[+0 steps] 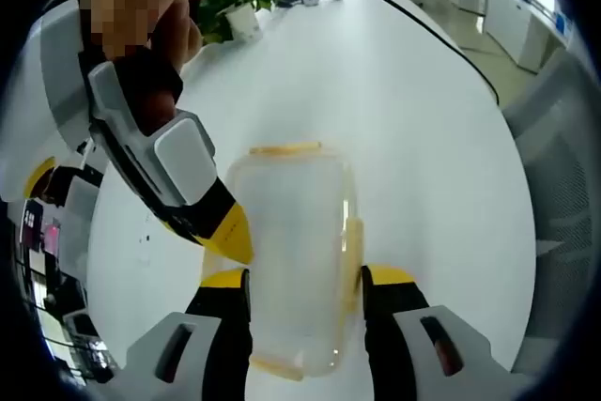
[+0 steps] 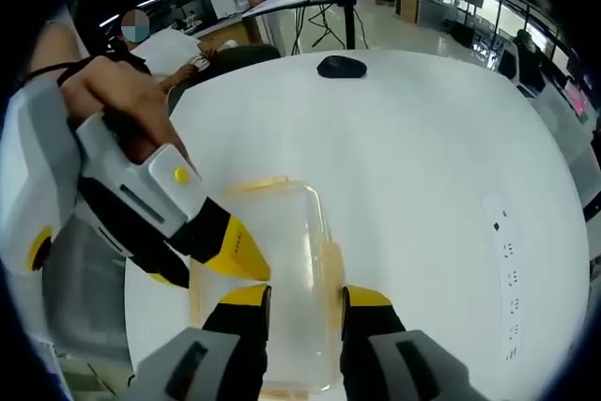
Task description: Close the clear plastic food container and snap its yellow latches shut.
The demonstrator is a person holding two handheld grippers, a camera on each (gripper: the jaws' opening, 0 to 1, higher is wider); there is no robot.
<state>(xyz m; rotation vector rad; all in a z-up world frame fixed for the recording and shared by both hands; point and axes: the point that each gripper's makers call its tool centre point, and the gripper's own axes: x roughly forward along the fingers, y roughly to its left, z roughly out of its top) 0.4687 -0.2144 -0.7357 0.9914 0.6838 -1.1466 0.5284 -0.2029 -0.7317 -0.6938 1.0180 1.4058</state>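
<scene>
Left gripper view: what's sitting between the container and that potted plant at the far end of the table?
Nothing: in the left gripper view the white table is bare between the clear container and the potted plant.

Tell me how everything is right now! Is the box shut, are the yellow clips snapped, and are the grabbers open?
Container: lying flat, lid looks to be on.
Yellow latches: too blurry to tell if they are snapped.
Left gripper: open, one jaw on each side of the container.
Right gripper: open, jaws apart over the container.
Potted plant: standing upright.
</scene>
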